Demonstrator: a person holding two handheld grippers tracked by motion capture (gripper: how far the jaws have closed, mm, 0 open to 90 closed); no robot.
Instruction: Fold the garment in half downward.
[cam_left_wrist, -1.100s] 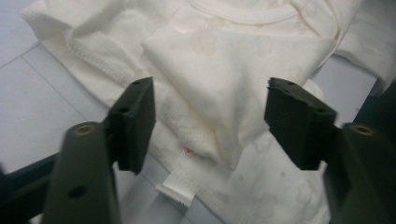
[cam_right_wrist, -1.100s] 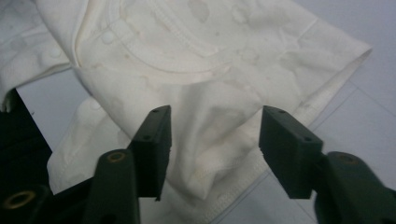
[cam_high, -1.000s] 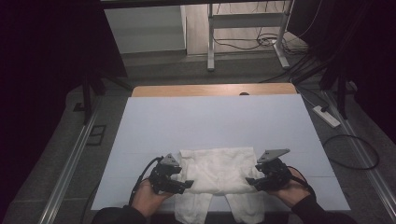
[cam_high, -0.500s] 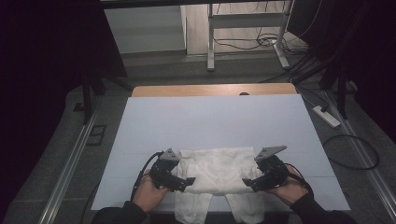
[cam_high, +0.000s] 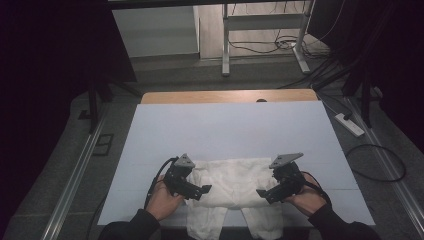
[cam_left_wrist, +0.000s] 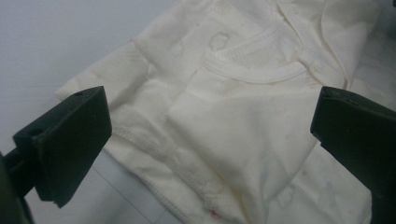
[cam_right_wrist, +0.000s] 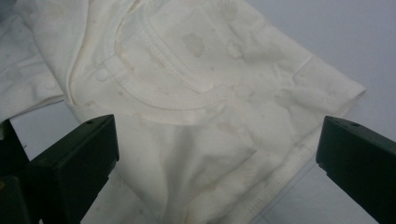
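Folding job on a cream baby garment (cam_high: 234, 187), prob. a bodysuit or sleepsuit w/ snap neckline, lying flat at the near edge of the white-covered desk (cam_high: 225, 130); two lower parts hang off the front edge toward the person.

Step in hand, as I read it: a release right after a fold. Left gripper (cam_high: 199, 191) sits at the garment's left side, right gripper (cam_high: 263, 194) at its right side. Both have just been opening, and the fingers are now spread wide w/ nothing pinched. In the left gripper view the cloth (cam_left_wrist: 233, 121) lies under the gap between the fingers (cam_left_wrist: 70, 140), untouched; a folded-in flap w/ stitched hem shows there. Same in the right gripper view: the garment (cam_right_wrist: 201, 102) lies flat below, fingers (cam_right_wrist: 74, 163) wide apart, neckline and a tucked side visible.

Next move, my guess: go for the hanging lower parts and bring them up over the body. Needs both grippers to drop to the near edge, pinch a single layer each w/o dragging the folded sides out, and lift evenly so the stack stays square.
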